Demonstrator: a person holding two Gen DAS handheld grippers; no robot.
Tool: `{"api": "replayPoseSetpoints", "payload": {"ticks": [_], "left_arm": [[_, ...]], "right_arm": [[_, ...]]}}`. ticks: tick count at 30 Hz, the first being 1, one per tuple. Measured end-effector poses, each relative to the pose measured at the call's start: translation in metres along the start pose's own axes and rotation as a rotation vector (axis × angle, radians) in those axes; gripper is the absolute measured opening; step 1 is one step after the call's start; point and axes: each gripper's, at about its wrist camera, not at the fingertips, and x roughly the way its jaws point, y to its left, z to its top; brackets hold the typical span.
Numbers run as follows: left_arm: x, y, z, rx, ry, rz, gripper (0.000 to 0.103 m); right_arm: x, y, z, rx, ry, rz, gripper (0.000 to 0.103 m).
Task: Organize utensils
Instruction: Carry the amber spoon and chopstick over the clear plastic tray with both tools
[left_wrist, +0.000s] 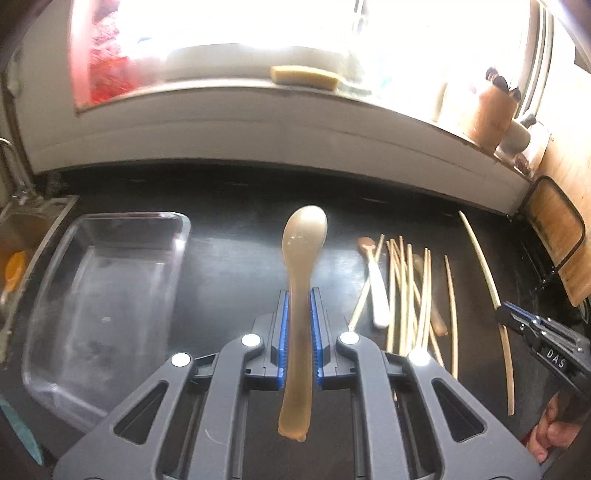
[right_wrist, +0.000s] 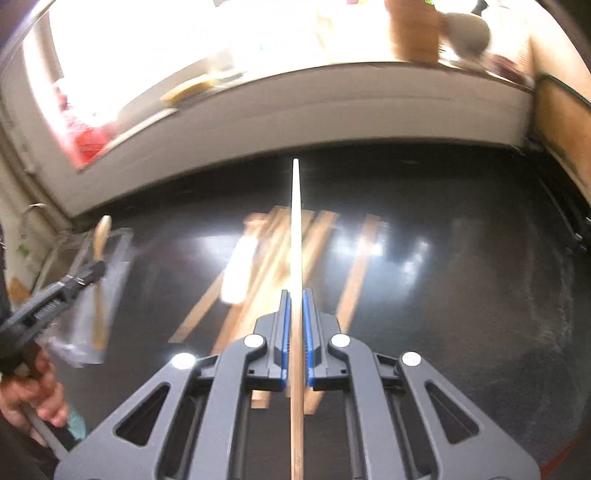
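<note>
My left gripper (left_wrist: 299, 295) is shut on a translucent tan spoon (left_wrist: 301, 266), held by its handle above the black counter, bowl pointing away. A clear glass dish (left_wrist: 107, 295) sits to its left, and it has nothing in it. Right of the spoon lie several wooden chopsticks (left_wrist: 406, 295) and a white-handled spoon (left_wrist: 378, 291). My right gripper (right_wrist: 295, 295) is shut on a single wooden chopstick (right_wrist: 295, 229), pointing forward above the blurred chopstick pile (right_wrist: 280, 266). The left gripper with its spoon (right_wrist: 99, 236) shows at the left of the right wrist view.
A white window ledge (left_wrist: 258, 125) runs along the back with a sponge (left_wrist: 304, 75) and a wooden utensil holder (left_wrist: 491, 110). A sink with a tap (left_wrist: 14, 170) is at far left. A wooden board (left_wrist: 557, 229) leans at the right.
</note>
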Motion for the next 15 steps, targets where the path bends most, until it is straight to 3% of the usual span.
{"api": "replayPoseSetpoints", "payload": {"ticks": [6,15], "left_arm": [[-0.051,0.033,-0.006,-0.051,-0.067,0.073,0.01],[-0.107,0.102,-0.016,-0.136,-0.132,0.189,0.009]], "right_arm": [[-0.009,0.081,0.015,-0.125,-0.017,0.147,0.007],[0.004,0.199,0.025,-0.258,0.03,0.355,0.007]]}}
